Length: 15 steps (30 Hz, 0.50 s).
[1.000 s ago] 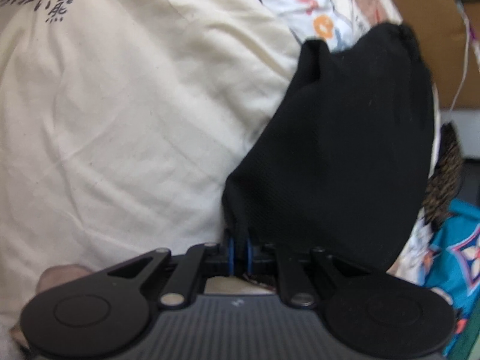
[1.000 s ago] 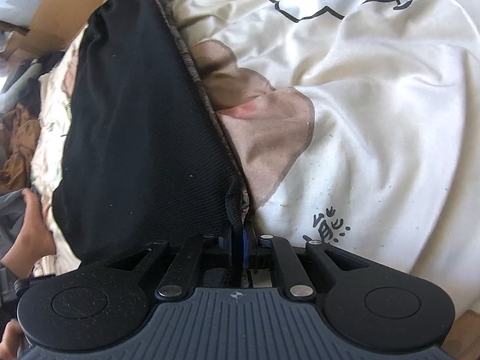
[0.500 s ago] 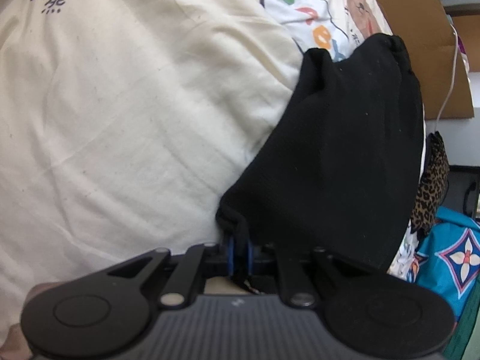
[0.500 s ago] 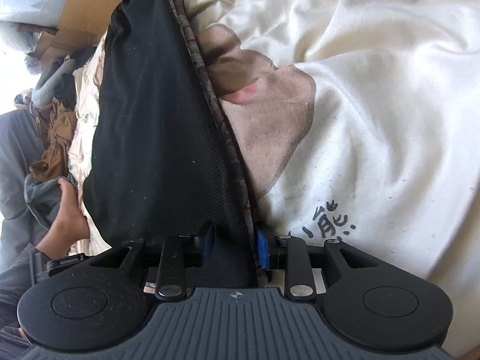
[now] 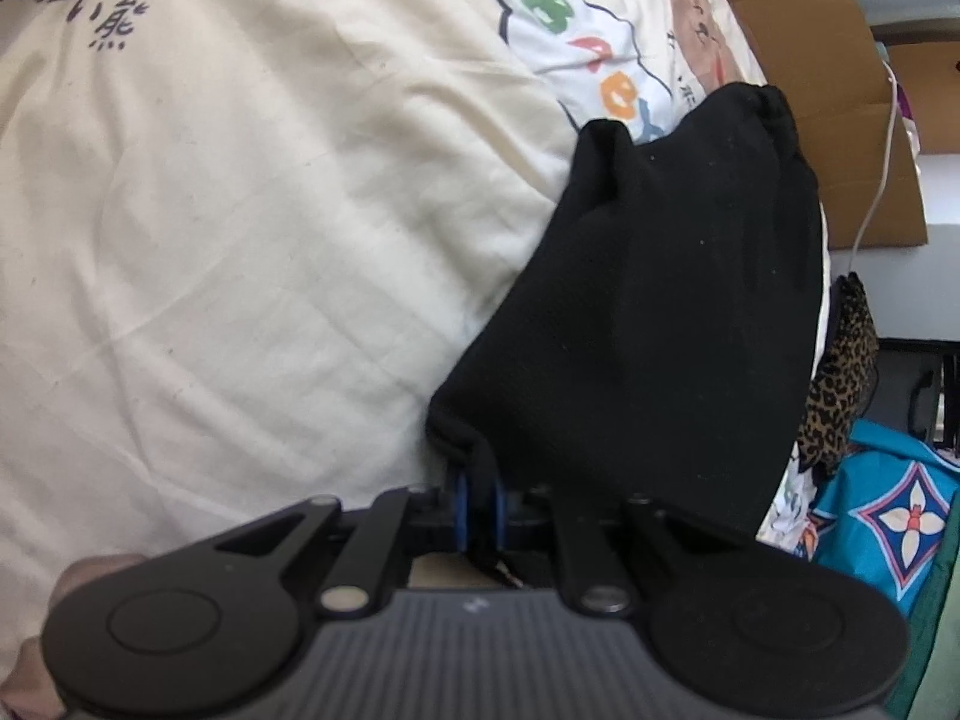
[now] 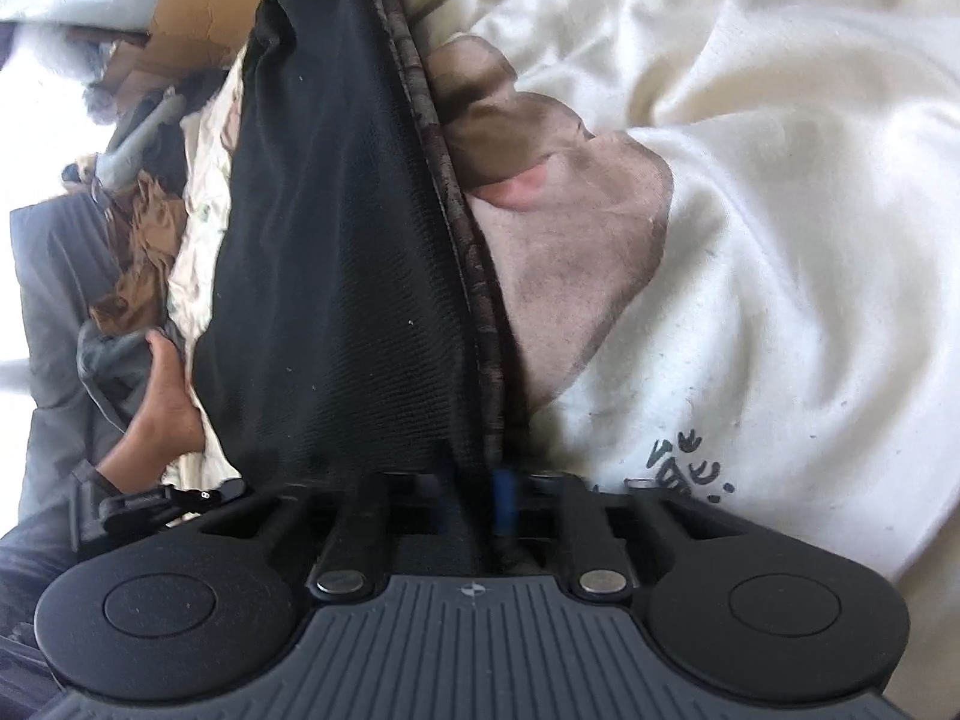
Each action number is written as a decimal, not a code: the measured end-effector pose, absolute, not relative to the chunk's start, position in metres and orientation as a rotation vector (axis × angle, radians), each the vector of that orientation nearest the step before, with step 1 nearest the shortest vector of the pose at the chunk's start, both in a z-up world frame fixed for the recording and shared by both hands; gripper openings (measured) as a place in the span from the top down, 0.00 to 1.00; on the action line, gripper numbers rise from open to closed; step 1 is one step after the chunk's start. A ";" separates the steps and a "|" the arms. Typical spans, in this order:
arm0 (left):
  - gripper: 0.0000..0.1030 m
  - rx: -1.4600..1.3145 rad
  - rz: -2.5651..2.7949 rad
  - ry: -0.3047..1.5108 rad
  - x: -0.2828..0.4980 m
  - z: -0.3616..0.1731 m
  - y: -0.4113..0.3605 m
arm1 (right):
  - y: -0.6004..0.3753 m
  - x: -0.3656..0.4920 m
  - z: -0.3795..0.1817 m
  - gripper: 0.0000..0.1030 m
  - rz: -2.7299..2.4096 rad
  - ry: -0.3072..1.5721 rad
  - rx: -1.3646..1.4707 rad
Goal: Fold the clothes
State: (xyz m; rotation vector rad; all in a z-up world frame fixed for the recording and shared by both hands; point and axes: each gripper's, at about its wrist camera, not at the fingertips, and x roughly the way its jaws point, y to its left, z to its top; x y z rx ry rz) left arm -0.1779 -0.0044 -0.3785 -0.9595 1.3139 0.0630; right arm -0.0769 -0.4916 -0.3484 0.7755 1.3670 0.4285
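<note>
Claws: left [image 5: 477,501] pinching black garment [image 5: 654,324] corner; right [image 6: 474,501] parted.

left tool [image 5: 477,501]: black body, blue pads | right tool [image 6: 474,495]: black, ribbed grey base, silver screws

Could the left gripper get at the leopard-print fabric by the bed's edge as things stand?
Probably not: the left gripper is shut on the black garment, which hangs between it and the leopard-print fabric. It would need to let go first.

Cream printed bedsheet [image 5: 252,228] under black garment [image 5: 660,312]
</note>
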 end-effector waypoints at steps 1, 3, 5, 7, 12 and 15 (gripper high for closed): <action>0.92 -0.947 0.065 1.321 -0.179 -0.378 -0.005 | -0.491 -0.077 -0.347 0.96 0.432 1.364 0.772; 0.92 -0.906 0.064 1.329 -0.181 -0.375 -0.007 | -0.489 -0.078 -0.342 0.96 0.448 1.361 0.743; 0.93 -0.872 0.063 1.334 -0.183 -0.372 -0.008 | -0.487 -0.079 -0.335 0.97 0.456 1.357 0.705; 0.93 -0.875 0.068 1.338 -0.183 -0.372 -0.008 | -0.485 -0.079 -0.326 0.97 0.449 1.353 0.673; 0.93 -0.882 0.078 1.346 -0.184 -0.372 -0.007 | -0.475 -0.079 -0.317 0.97 0.415 1.354 0.612; 0.93 -0.886 0.085 1.352 -0.184 -0.373 -0.007 | -0.469 -0.079 -0.320 0.95 0.397 1.358 0.602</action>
